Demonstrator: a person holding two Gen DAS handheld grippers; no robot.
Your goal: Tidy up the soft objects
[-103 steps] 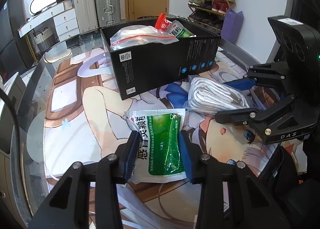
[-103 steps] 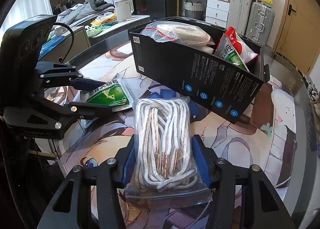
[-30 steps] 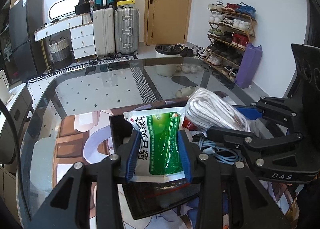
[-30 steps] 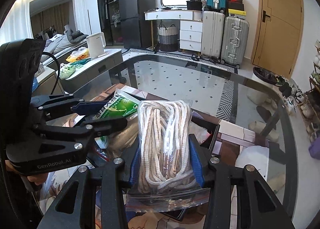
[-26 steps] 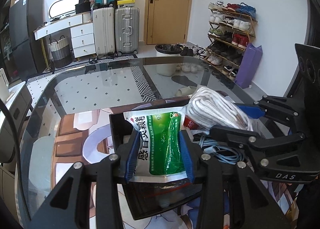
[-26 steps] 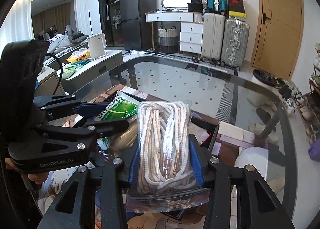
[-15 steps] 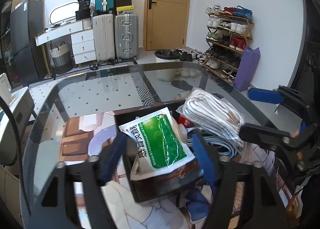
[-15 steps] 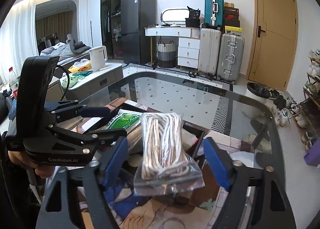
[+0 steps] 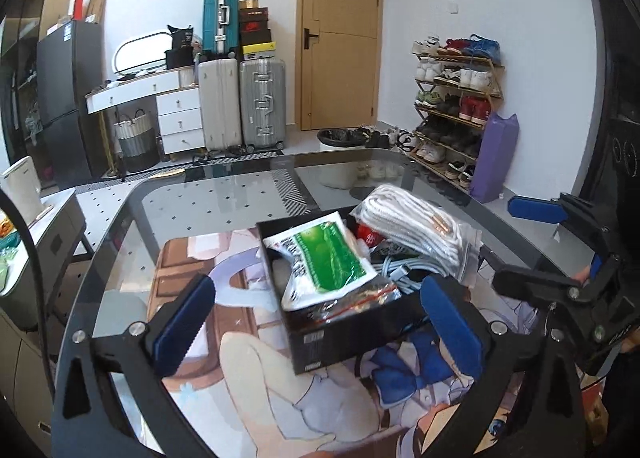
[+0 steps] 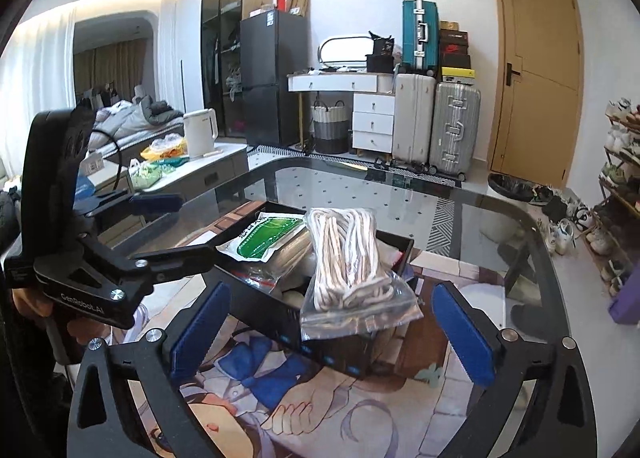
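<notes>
A black box (image 9: 356,332) (image 10: 280,310) stands on the glass table, full of soft packets. A green and white medicine pouch (image 9: 320,258) (image 10: 266,236) lies on top at its left side. A clear bag of white rope (image 9: 416,230) (image 10: 348,258) lies on top at its right side and hangs over the rim. My left gripper (image 9: 318,322) is open and empty, drawn back in front of the box. My right gripper (image 10: 330,334) is open and empty, also in front of the box. Each gripper shows in the other's view, the left (image 10: 160,226) and the right (image 9: 536,246).
A printed anime mat (image 9: 320,398) covers the near part of the glass table (image 9: 224,202). Suitcases (image 9: 244,102), a white dresser (image 9: 160,110), a shoe rack (image 9: 456,98) and a door stand beyond the table. A side counter with a kettle (image 10: 200,134) is at left.
Both grippers have opened, let go of the pouch and the rope bag onto the box, and pulled back and up from it.
</notes>
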